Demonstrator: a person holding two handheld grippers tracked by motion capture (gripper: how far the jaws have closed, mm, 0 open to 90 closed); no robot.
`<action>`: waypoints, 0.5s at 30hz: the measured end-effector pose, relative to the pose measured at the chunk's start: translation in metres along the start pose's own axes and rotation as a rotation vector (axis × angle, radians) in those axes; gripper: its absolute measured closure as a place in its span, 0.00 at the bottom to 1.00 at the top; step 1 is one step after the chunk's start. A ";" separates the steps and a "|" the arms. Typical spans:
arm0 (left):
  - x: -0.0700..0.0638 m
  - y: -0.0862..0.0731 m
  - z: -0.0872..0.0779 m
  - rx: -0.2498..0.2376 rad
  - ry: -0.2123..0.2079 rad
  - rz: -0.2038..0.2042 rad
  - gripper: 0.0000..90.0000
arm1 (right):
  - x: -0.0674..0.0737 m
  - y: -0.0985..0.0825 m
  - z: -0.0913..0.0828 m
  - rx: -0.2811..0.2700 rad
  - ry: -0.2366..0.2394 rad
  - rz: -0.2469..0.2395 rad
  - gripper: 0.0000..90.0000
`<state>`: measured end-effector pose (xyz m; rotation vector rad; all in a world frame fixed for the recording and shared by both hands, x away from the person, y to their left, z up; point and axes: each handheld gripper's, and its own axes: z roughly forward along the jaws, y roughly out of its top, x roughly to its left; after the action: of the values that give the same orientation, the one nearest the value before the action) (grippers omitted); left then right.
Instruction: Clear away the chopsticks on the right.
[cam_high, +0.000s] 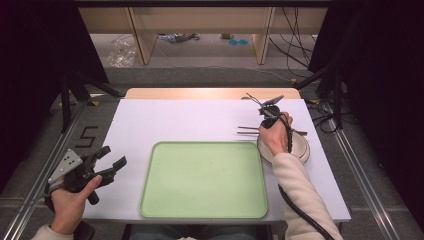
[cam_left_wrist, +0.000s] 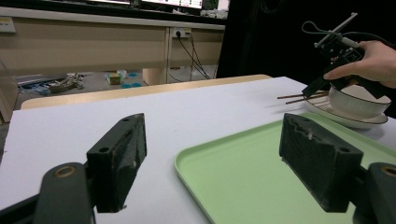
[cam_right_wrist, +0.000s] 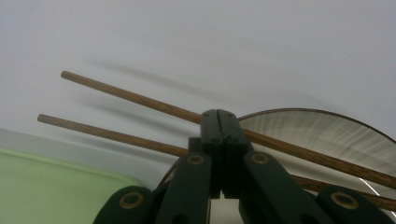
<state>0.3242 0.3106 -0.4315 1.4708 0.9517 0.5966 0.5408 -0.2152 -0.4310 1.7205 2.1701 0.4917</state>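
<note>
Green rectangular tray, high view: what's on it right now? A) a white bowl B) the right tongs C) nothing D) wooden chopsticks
C: the green rectangular tray lies bare, while the white bowl and the two brown wooden chopsticks sit off its right edge on the white table, by the right tongs.

Grey floor (cam_high: 210, 75), wooden bench legs (cam_high: 142, 42), black curtains (cam_high: 30, 60) at both sides, trailing cables (cam_high: 295, 50).
</note>
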 end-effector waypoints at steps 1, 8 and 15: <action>0.000 0.000 0.000 0.000 0.000 0.000 0.26 | 0.000 0.000 0.000 0.000 0.000 0.000 1.00; 0.000 0.000 0.000 0.001 -0.001 0.000 0.26 | 0.002 0.001 0.000 0.036 0.003 0.038 1.00; 0.000 0.000 0.001 0.000 -0.005 0.004 0.26 | 0.016 0.014 -0.013 -0.057 -0.041 -0.424 0.85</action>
<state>0.3249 0.3101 -0.4318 1.4736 0.9450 0.5952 0.5436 -0.1980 -0.4140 1.1793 2.3741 0.3950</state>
